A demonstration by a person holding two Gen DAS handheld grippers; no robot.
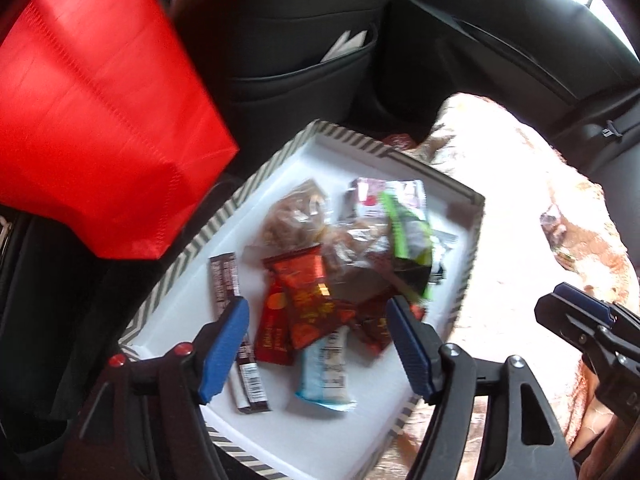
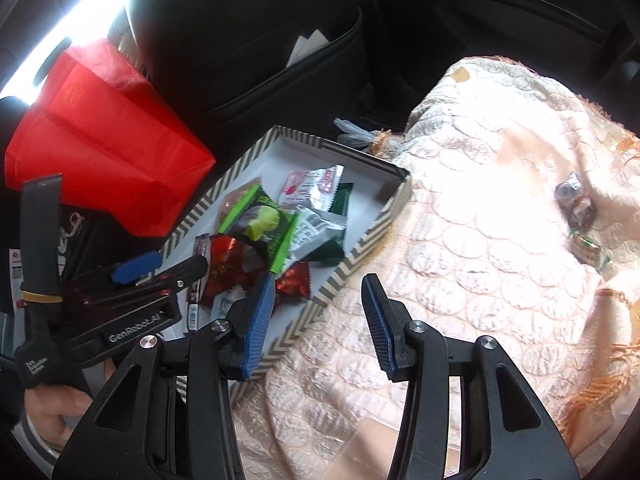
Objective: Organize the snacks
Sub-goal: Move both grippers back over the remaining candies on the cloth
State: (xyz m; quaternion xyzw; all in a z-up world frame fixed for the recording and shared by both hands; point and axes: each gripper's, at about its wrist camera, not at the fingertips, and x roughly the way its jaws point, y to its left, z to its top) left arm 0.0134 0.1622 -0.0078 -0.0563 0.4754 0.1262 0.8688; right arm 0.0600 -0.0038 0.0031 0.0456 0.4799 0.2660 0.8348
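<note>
Hovering over the snack tray (image 1: 466,280), left tool (image 1: 318,344) wide open, empty, right tool (image 2: 318,320) half open, empty

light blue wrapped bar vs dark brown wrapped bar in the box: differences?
The light blue wrapped bar is shorter and wider; the dark brown wrapped bar is long and thin. The blue one lies partly under red packets; the brown one lies alone near the left wall. Both lie flat in the chevron-edged white box.

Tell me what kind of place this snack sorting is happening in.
Most likely a car's back seat: a dark seatback pocket with papers, a door panel, and a seat under a cream cover holding the snack tray.
</note>
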